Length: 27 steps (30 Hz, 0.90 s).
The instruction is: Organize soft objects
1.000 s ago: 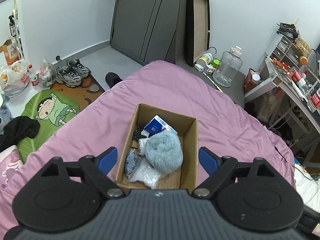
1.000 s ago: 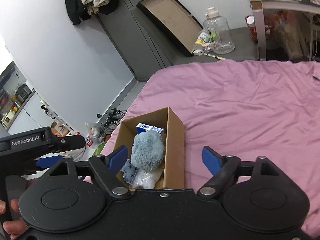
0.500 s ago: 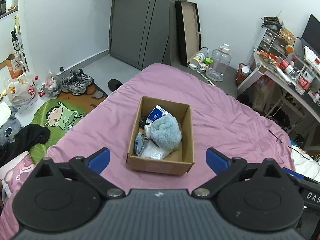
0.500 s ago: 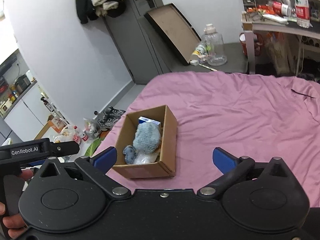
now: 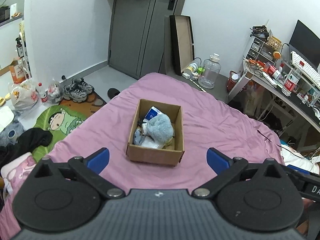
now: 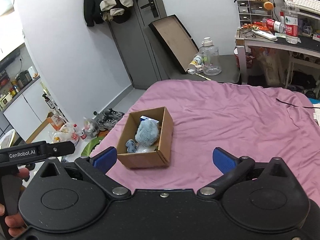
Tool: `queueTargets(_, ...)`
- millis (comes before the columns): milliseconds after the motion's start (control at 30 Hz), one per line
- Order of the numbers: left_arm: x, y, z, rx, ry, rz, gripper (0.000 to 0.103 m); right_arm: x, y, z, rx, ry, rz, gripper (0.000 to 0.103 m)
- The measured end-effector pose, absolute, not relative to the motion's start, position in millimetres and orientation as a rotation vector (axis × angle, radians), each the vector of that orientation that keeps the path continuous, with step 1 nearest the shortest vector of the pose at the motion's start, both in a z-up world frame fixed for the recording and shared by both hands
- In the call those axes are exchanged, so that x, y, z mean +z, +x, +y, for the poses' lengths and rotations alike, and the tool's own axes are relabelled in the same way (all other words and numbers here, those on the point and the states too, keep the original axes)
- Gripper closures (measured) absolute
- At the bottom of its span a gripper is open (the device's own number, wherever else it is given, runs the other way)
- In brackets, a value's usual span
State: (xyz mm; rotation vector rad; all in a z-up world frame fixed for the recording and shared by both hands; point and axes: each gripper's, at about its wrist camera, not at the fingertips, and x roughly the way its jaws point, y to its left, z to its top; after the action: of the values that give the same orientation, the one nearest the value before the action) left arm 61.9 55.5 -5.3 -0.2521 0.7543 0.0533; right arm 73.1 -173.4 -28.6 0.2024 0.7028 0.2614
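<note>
Soft things, the fluffy blue toy (image 5: 159,129) on top, now sit packed in the cardboard box (image 5: 155,156) on the pink bedspread (image 5: 220,132), and what has changed over the last second is my distance from them. A second ago the box filled the space between the blue pads; now, in the left view, it lies small at about 12 o'clock from my left claw (image 5: 158,159), well clear of both pads. From my right claw (image 6: 164,159) it sits at about 11 o'clock, its near corner just beside the left-hand pad (image 6: 104,158) but not between the pads.

Both claws have pulled back and up, and their jaws have just been opening; each now stands as wide as it goes, with nothing between the pads.

Beside the toy I can make out a small blue-grey piece (image 6: 131,146), something white under it, and a blue-and-white packet (image 5: 153,114) at the far end. No loose soft things show on the bedspread, so I judge the sorting finished or nearly so, and this retreat to be the closing move.
</note>
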Motion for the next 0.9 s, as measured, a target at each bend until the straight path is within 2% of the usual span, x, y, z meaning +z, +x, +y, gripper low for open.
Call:
queueTargets(367, 6, 32, 45, 0.037, -0.223, 0.715, 0.0, -24, 47, -179, 0.273, 0.161, 0.704, 0.0)
queueTargets(900, -7, 14, 38, 0.043, -0.157, 0.698, 0.0, -26, 34, -175, 0.309, 0.107, 0.693, 0.0)
